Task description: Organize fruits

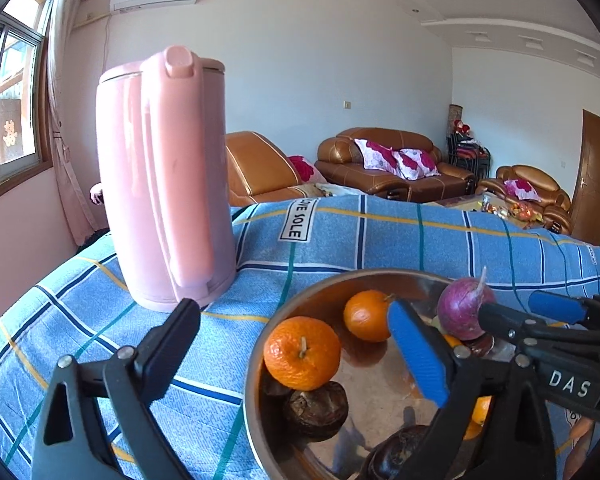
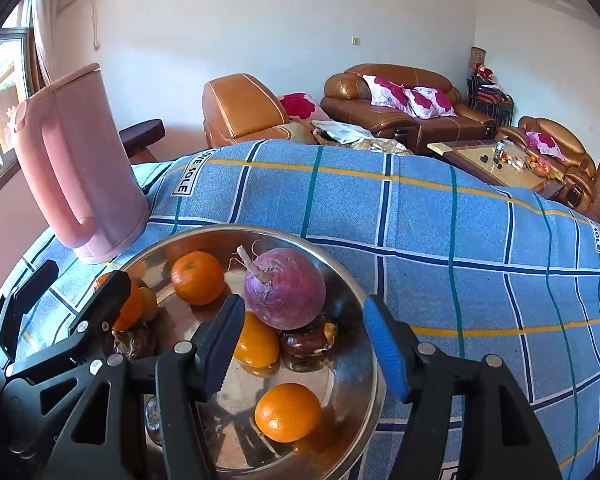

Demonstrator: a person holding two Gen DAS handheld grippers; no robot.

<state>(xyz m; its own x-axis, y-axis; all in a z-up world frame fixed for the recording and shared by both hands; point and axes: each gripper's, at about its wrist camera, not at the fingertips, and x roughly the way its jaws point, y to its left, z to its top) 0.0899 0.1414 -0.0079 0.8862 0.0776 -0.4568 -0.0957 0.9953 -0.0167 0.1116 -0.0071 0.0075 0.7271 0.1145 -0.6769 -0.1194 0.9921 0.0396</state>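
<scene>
Fruit in steel bowl (image 2: 370, 344), both jaws apart.

- We see white walls (image 1: 300, 60) and a window (image 1: 8, 92) at left, daylight coming in past a pink curtain (image 1: 62, 120).
- Brown leather sofas (image 1: 392, 164) with flowered cushions (image 1: 396, 160) line the far wall.
- A wooden door (image 1: 592, 176) stands at right.

I count: oranges (image 2: 198, 278) 4 | purple onion (image 2: 286, 290) 1 | brown chestnut-like fruits (image 2: 306, 346) at least 3 | steel bowl (image 2: 352, 280) 1 | pink kettle (image 2: 80, 168) 1
</scene>
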